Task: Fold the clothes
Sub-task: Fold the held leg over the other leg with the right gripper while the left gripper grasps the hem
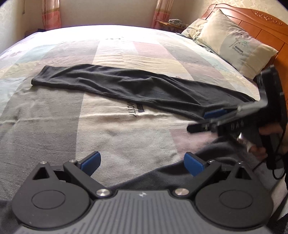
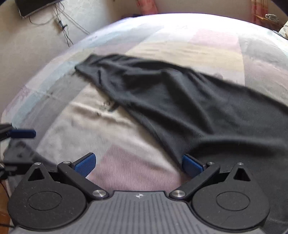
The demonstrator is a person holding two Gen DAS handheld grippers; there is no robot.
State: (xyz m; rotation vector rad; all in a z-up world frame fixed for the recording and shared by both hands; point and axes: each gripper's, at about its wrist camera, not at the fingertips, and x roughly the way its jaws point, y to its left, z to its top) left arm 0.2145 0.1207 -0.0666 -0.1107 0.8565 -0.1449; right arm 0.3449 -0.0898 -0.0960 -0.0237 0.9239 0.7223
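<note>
A long black garment (image 1: 129, 84) lies flat in a narrow strip across the patchwork bedspread (image 1: 54, 117), running from mid left to the right edge. My left gripper (image 1: 143, 162) hovers open over the bedspread, short of the garment, with nothing between its fingers. At the garment's right end my right gripper (image 1: 198, 121) is held by a hand (image 1: 266, 131). In the right wrist view the right gripper (image 2: 138, 164) is open and its right pad (image 2: 190, 166) touches the edge of the black garment (image 2: 180, 100). One blue pad (image 2: 21, 134) of the left gripper shows at the far left.
Two pillows (image 1: 234, 45) lean on a wooden headboard (image 1: 266, 28) at the right. A bedside shelf (image 1: 172, 22) and curtains (image 1: 51, 16) stand behind the bed. A wall with hanging cables (image 2: 63, 30) and a dark screen (image 2: 34, 7) lies beyond the bed's far side.
</note>
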